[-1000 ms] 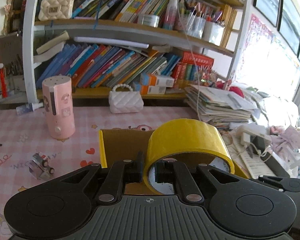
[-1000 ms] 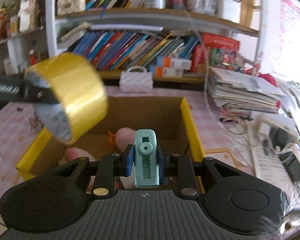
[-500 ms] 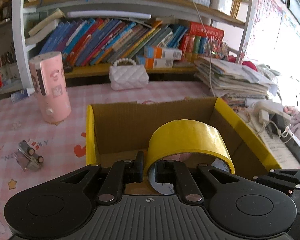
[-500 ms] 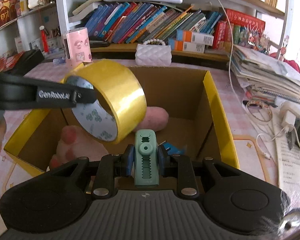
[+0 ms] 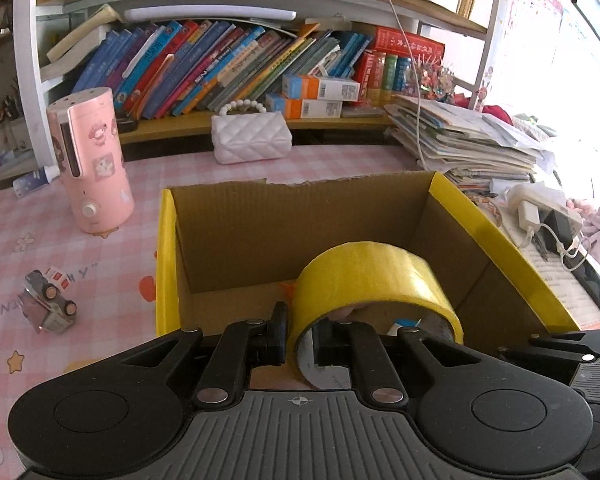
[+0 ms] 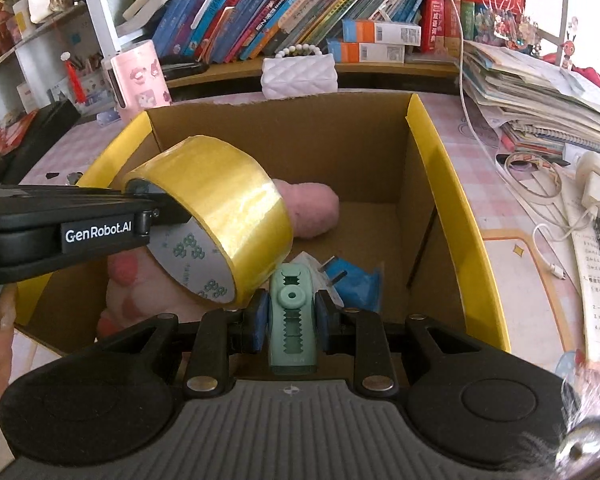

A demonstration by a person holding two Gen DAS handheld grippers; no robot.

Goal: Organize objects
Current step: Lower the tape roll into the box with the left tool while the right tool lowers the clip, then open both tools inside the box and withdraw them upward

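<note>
Pink checked tablecloth (image 5: 228, 168) runs under our yellow-edged box (image 6: 440, 184), books behind. Over the last second we have brought both grippers down over it. Nearest, our right gripper (image 6: 290, 312) clamps a green clip (image 6: 293, 320). Our left gripper (image 5: 300, 336) has just been easing open, the tape (image 5: 370, 280) wall still between its jaws, hanging inside the box above pink plush (image 6: 316, 216); release looks imminent
</note>
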